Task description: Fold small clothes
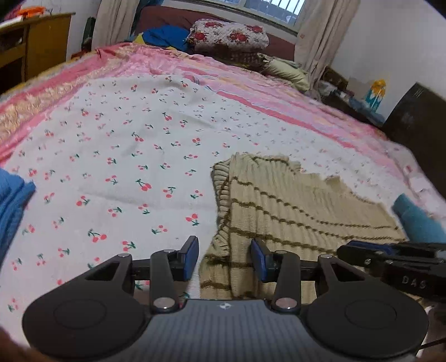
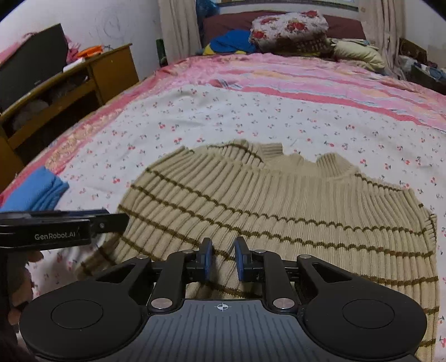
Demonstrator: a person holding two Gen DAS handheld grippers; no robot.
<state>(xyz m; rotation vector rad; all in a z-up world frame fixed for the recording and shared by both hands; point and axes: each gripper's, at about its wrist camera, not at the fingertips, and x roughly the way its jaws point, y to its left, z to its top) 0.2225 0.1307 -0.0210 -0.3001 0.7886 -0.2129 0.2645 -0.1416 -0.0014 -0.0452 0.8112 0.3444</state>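
Note:
A beige ribbed sweater (image 1: pixel 292 200) (image 2: pixel 278 200) with thin olive-brown stripes lies spread flat on a cherry-print sheet (image 1: pixel 125 144) (image 2: pixel 278 122), its collar toward the far side. My left gripper (image 1: pixel 225 259) hovers over the sweater's left hem edge with its blue pads apart and nothing pinched; it also shows side-on as the left gripper (image 2: pixel 111 220). My right gripper (image 2: pixel 224 257) sits low over the sweater's near middle, pads a narrow gap apart, with the fabric lying flat beneath them. From the left wrist view, the right gripper (image 1: pixel 362 250) enters at the right edge.
A folded blue cloth (image 1: pixel 14 200) (image 2: pixel 41 195) lies at the bed's left side. A pink striped quilt (image 2: pixel 306 80), floral pillows (image 2: pixel 290 26) and a blue heap (image 2: pixel 228 41) fill the far end. A wooden desk (image 2: pixel 83 75) stands left, a dark cabinet (image 1: pixel 418 117) right.

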